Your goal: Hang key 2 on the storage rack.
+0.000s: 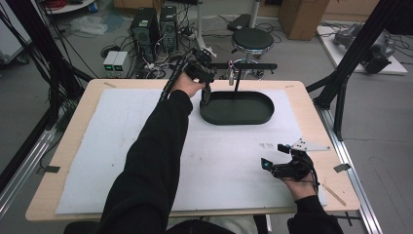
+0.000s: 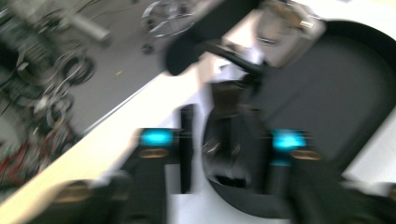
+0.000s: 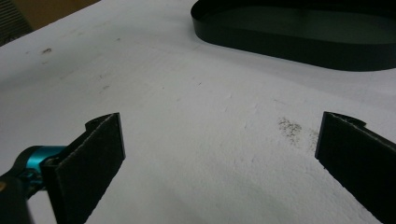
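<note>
High view: left gripper (image 1: pixel 206 92) reaches across the white mat (image 1: pixel 122 146) to the near-left end of the dark oval tray (image 1: pixel 253 113), with a small dark object (image 1: pixel 205 96) at its tips, right on the tray rim. Likely a drop-off into the tray. The tray's bare floor looks empty; a thin post stands at its back edge. Right gripper (image 1: pixel 273 157) rests low on the mat, well apart from the tray, probably parked.

Left gripper view: blurred. Jaws stand partly apart; a dark crumpled object (image 2: pixel 233 144) sits between them over the tray rim (image 2: pixel 369 56). Can't tell if the pads touch it.

Right gripper view: jaws spread wide, nothing between, only mat below. The tray (image 3: pixel 299 49) lies ahead.
</note>
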{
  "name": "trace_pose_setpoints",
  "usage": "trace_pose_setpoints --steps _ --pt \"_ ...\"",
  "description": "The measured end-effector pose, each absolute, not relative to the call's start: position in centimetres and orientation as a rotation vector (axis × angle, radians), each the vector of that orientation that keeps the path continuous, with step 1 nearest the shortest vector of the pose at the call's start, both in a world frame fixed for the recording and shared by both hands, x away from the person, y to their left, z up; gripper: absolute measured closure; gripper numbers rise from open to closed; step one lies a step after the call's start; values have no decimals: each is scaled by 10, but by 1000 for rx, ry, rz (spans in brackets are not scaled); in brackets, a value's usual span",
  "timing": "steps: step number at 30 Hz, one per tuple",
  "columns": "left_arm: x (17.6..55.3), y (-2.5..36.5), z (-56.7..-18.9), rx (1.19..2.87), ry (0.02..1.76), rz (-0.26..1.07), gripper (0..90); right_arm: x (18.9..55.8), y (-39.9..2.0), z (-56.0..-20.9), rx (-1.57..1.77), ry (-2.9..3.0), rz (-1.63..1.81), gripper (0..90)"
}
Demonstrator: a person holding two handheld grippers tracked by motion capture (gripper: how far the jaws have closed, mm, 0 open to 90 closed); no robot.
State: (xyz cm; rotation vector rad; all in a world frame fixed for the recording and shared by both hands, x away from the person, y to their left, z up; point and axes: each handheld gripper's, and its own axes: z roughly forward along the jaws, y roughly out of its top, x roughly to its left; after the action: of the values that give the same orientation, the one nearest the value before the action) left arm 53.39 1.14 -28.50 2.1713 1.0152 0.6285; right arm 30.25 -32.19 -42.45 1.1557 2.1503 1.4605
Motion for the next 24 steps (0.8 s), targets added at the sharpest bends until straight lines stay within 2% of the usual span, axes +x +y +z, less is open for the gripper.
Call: trace_pose_setpoints --steps 5,10,20,24 --pt "531 20 -290 2227 1006 615 213 301 -324 -423 1176 2122 1489 8" --pt "531 32 -290 2219 990 477 24 301 -323 -423 1175 2129 1492 8" --pt "515 45 -288 2174 871 309 17 301 -323 -423 1176 2124 1494 8" --pt "505 49 -293 2169 843 300 17 301 -322 -423 1175 2123 1493 8"
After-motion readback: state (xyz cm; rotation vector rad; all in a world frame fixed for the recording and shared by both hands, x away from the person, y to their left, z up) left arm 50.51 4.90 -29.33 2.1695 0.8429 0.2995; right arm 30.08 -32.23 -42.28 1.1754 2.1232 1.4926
